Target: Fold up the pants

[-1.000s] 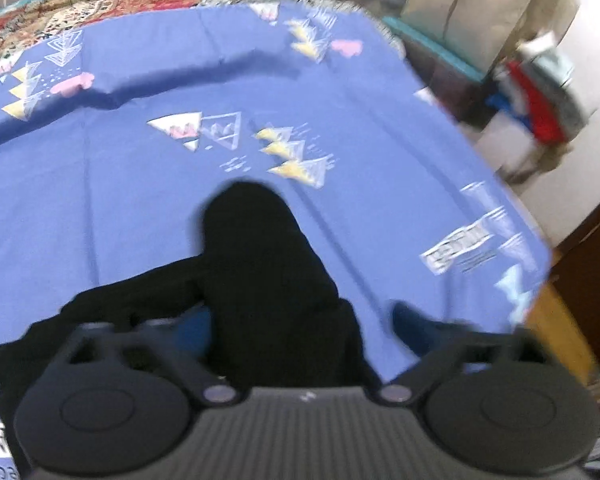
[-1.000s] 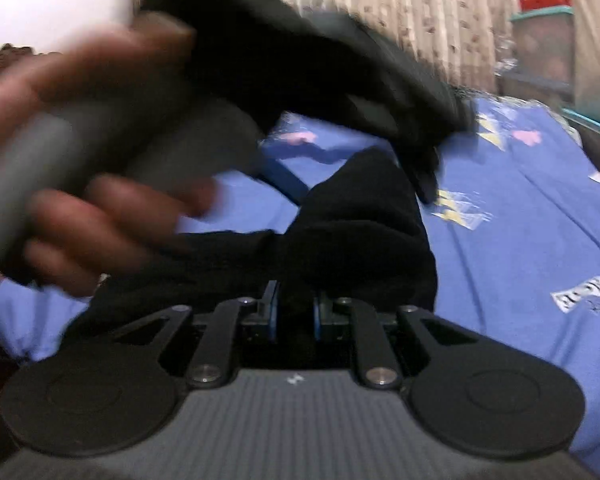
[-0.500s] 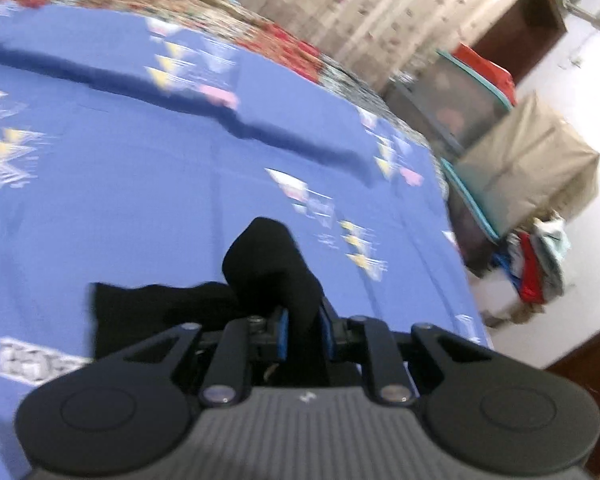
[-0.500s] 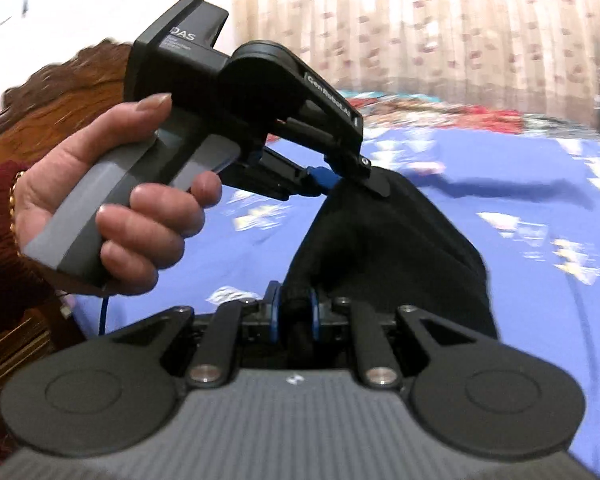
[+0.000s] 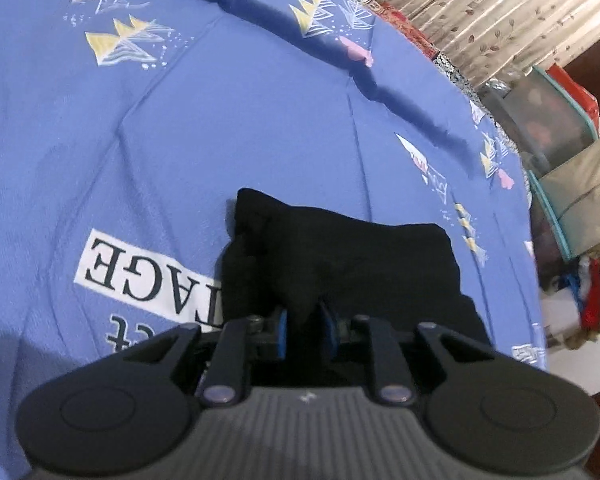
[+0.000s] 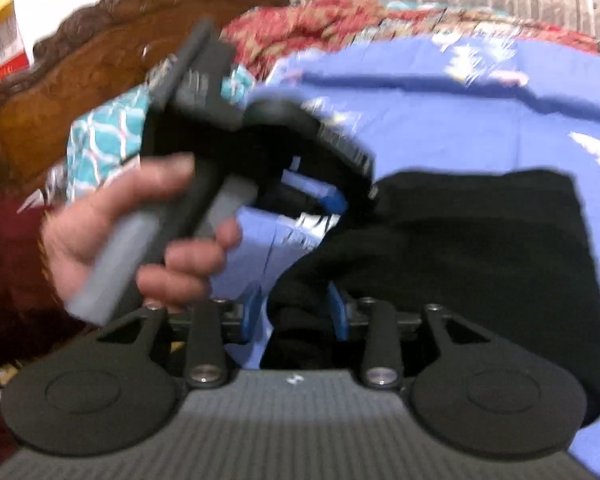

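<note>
Both grippers are carrying the black pants (image 5: 340, 264) across the blue bedsheet (image 5: 180, 128). The left gripper (image 5: 304, 330) is pinching a ridge of the black cloth between its blue pads, jaws nearly together. A second ago those jaws were spread wide over the cloth; half a second ago they were already clamped, so the left grasp is new.

The right gripper (image 6: 296, 314) is also holding a bunch of cloth, but its pads are now standing wider apart than half a second ago, and the cloth is filling the gap. It looks like it is loosening, though the blur makes that a guess.

The pants are now lying as a compact, roughly rectangular stack on the sheet, next to the white printed label (image 5: 140, 276), flatter than the raised hump seen earlier. In the right view the person's left hand (image 6: 140, 240) is gripping the other tool's handle just above the sheet.

Judgement: a fold is being laid down and the release is probably coming next. Risk: the pinched layer lifting as the jaws pull away.
</note>
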